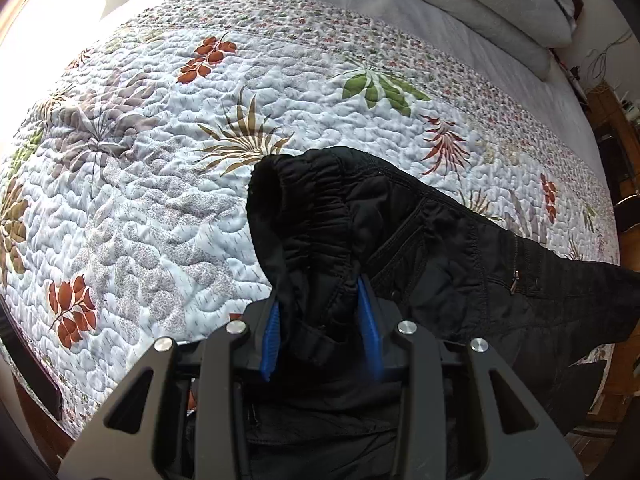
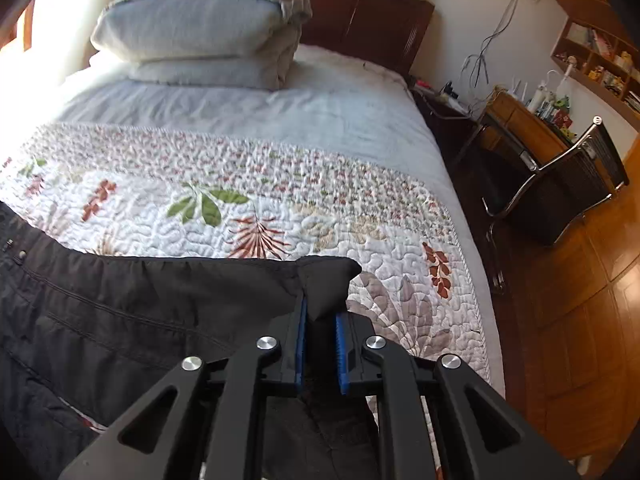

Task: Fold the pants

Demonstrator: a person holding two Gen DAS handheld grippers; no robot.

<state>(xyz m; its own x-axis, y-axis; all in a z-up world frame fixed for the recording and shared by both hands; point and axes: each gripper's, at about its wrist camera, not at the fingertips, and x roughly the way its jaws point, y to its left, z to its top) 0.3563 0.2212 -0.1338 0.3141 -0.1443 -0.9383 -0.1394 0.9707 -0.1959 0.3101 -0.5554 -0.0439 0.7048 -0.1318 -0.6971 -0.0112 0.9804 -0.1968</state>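
Black pants are stretched between my two grippers above a floral quilt on a bed. My left gripper is shut on the elastic waistband end, bunched between its blue pads. My right gripper is shut on the leg end of the pants, with a cuff corner sticking up past the blue pads. The cloth hangs from both grippers and runs off the left edge of the right wrist view. Zip pockets show on the fabric.
The quilt covers the near half of the bed; a plain sheet and a stack of folded bedding lie by the headboard. To the right stand a chrome chair, a cluttered desk and wooden floor.
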